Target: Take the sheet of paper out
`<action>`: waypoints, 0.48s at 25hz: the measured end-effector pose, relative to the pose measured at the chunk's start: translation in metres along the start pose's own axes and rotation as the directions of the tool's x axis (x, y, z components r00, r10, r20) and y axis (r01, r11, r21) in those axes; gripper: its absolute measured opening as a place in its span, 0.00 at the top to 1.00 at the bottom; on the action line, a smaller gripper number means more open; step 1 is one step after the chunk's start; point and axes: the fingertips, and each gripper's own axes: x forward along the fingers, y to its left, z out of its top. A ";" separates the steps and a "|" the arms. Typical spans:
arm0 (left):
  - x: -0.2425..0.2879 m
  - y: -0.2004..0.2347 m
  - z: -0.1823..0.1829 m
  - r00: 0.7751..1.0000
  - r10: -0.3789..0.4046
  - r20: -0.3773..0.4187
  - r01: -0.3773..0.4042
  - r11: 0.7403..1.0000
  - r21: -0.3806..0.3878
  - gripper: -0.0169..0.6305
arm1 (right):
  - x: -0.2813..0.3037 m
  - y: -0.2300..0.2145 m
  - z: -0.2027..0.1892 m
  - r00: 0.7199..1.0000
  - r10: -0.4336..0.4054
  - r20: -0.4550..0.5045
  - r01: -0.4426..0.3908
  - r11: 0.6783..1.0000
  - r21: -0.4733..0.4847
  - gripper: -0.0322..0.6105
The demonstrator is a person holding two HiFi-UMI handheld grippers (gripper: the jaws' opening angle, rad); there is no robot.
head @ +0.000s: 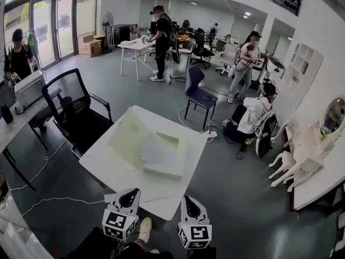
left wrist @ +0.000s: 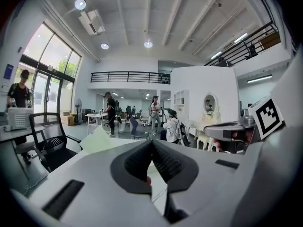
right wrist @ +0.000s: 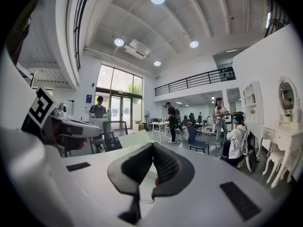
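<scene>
A flat pale green box point(head: 167, 169) lies open on the white table point(head: 108, 161), its lid point(head: 128, 131) propped up at the left. A white sheet of paper point(head: 159, 152) lies inside the tray. Both grippers hover at the table's near edge, short of the box. My left gripper point(head: 130, 192) is shut and holds nothing; in the left gripper view its jaws point(left wrist: 151, 141) meet, with the green lid point(left wrist: 100, 139) beyond them. My right gripper point(head: 190, 200) is also shut and holds nothing; in the right gripper view its tips point(right wrist: 152, 144) touch, and the lid point(right wrist: 136, 138) shows behind them.
A black office chair point(head: 75, 112) stands left of the table and a blue chair point(head: 197, 90) behind it. One person sits on the floor point(head: 253, 115) at the right; others stand further back. A white dresser point(head: 318, 155) is far right, a side table point(head: 24, 117) far left.
</scene>
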 end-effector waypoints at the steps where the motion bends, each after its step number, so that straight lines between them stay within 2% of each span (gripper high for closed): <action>1: 0.012 0.010 0.002 1.000 -0.002 -0.002 0.002 1.000 -0.003 0.94 | 0.015 -0.002 0.002 1.000 0.000 -0.002 0.000 1.000 -0.003 0.92; 12: 0.120 0.083 0.019 0.998 -0.038 -0.041 0.038 0.999 -0.019 0.94 | 0.136 -0.028 0.020 0.999 -0.021 -0.032 0.021 1.000 -0.003 0.92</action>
